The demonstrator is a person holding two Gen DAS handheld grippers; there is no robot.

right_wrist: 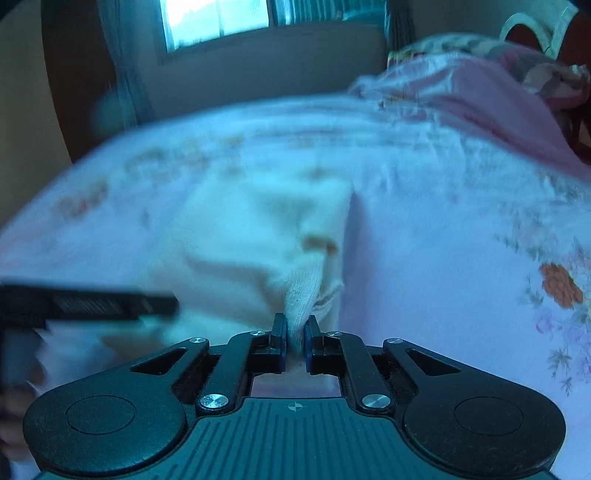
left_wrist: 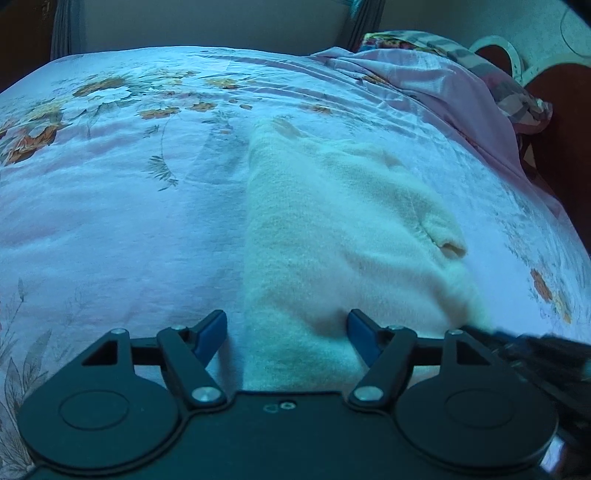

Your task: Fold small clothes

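A small cream fleece garment (left_wrist: 332, 221) lies on the floral bedsheet (left_wrist: 110, 206), stretching away from me. My left gripper (left_wrist: 288, 332) is open, its blue fingertips (left_wrist: 212, 332) straddling the garment's near left edge, low over the cloth. In the right wrist view, my right gripper (right_wrist: 295, 328) is shut on a bunched corner of the same garment (right_wrist: 258, 236) and lifts it off the sheet (right_wrist: 443, 258). The right view is motion-blurred. The left gripper's body (right_wrist: 88, 302) shows at that view's left.
A crumpled pink blanket (left_wrist: 443, 96) and patterned bedding (left_wrist: 517, 99) are heaped at the far right of the bed. A dark wooden headboard (left_wrist: 565, 147) lies right. A window (right_wrist: 218, 18) and wall stand beyond the bed's far edge.
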